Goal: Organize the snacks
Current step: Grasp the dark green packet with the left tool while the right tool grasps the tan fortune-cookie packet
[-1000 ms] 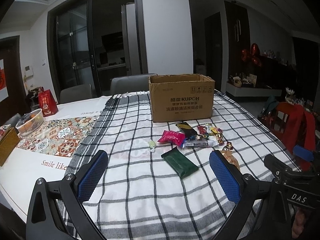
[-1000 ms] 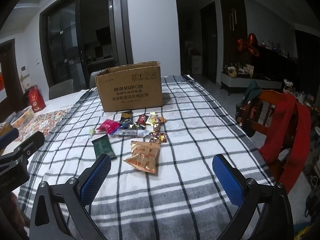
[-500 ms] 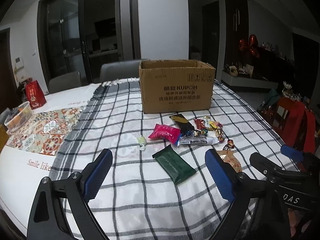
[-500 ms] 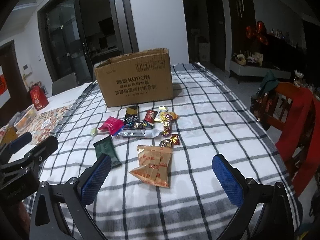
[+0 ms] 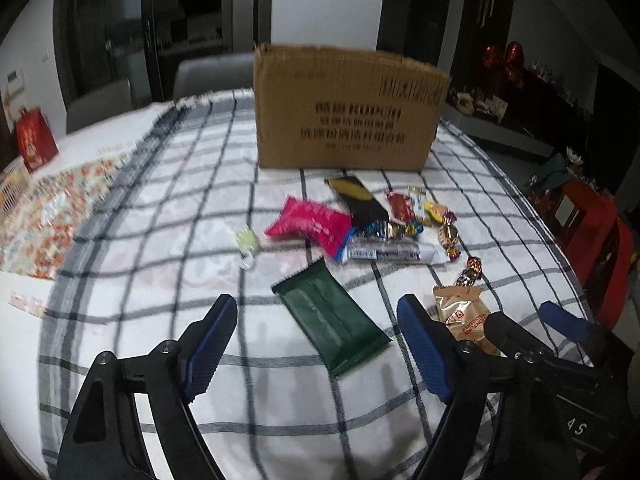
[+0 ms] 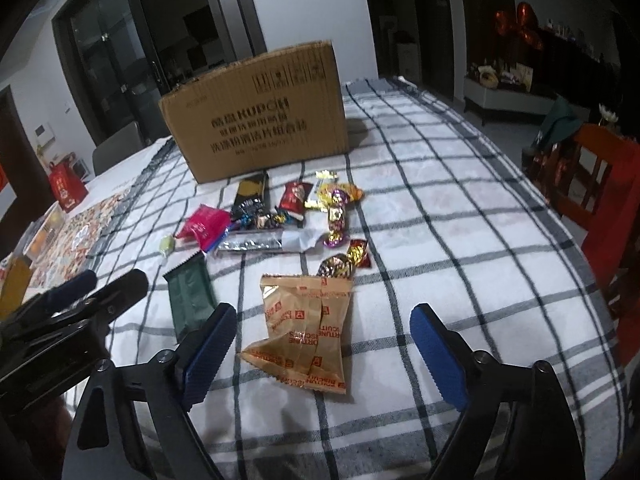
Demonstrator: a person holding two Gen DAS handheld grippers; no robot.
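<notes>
Snacks lie on a checked cloth in front of an open cardboard box [image 5: 348,108], which also shows in the right wrist view [image 6: 260,116]. A dark green packet [image 5: 330,320] lies between my left gripper's [image 5: 316,336] open blue pads. A gold biscuit bag [image 6: 306,328] lies between my right gripper's [image 6: 324,344] open pads; it also shows in the left wrist view [image 5: 464,312]. Further back are a pink packet [image 5: 312,224], a black and yellow bar [image 5: 356,196], a silver wrapper [image 5: 392,252] and several small candies [image 6: 340,216]. Both grippers are empty, above the cloth.
The checked cloth [image 5: 180,208] covers the table's right part; a patterned runner [image 5: 36,208] and a red bag [image 5: 34,144] lie at the left. A red wooden chair [image 6: 608,184] stands beside the right edge. A grey chair [image 5: 212,76] stands behind the box.
Both grippers have moved forward and lower toward the snacks. The green packet now sits between the left pads and the gold bag between the right pads. Both stay open.
</notes>
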